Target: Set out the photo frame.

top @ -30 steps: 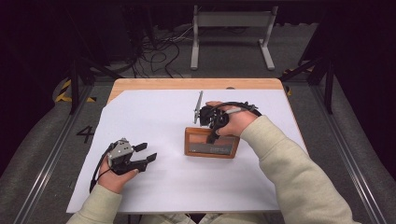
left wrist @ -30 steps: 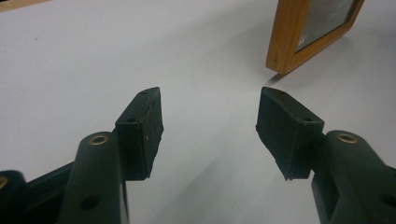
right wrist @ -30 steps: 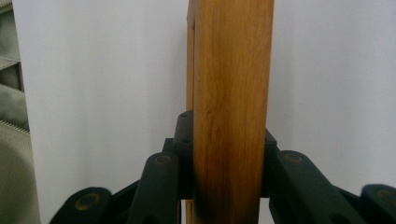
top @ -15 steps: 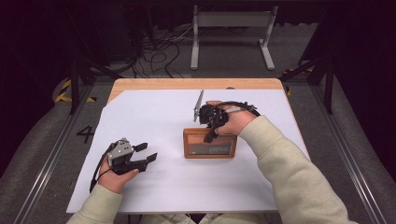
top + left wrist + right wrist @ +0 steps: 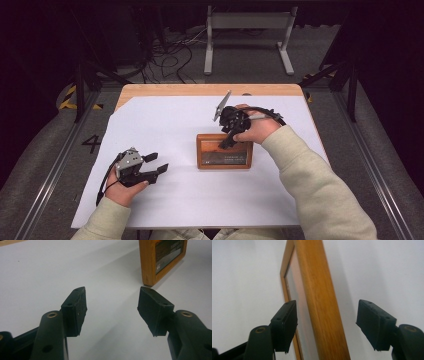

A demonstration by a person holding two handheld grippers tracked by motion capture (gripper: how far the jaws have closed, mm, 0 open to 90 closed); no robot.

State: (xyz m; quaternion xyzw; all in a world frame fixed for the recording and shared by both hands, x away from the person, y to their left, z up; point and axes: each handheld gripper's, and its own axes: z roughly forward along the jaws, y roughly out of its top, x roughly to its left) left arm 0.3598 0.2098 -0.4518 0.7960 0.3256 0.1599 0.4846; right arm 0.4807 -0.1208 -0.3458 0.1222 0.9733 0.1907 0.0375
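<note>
1. While two hand-held grippers work over the white surface [image 5: 165, 115], one wooden picture frame [image 5: 224, 151] lies flat near the surface's middle, a little to the right.
2. One frame, two hand-held grippers and two sleeved forearms make up the count; the forearms enter from the near edge.
3. At the frame's far right part, the right hand-held gripper [image 5: 227, 141] points down over the frame's far edge. Its jaws have just been opening and now stand released, wide apart.
4. Seen from the right gripper view, the right hand-held gripper [image 5: 327, 325] straddles a wooden rail of the frame [image 5: 322, 305], one pad on each side. A gap shows between the right pad and the wood; the left pad sits over the frame's face, and whether it touches cannot be told.
5. On the near left, well apart from the frame, the left hand-held gripper [image 5: 157, 163] rests low over the surface.
6. Its jaws are spread and empty in the left gripper view [image 5: 112, 311], with bare surface between them and a frame corner [image 5: 150, 262] beyond, to the right.
</note>
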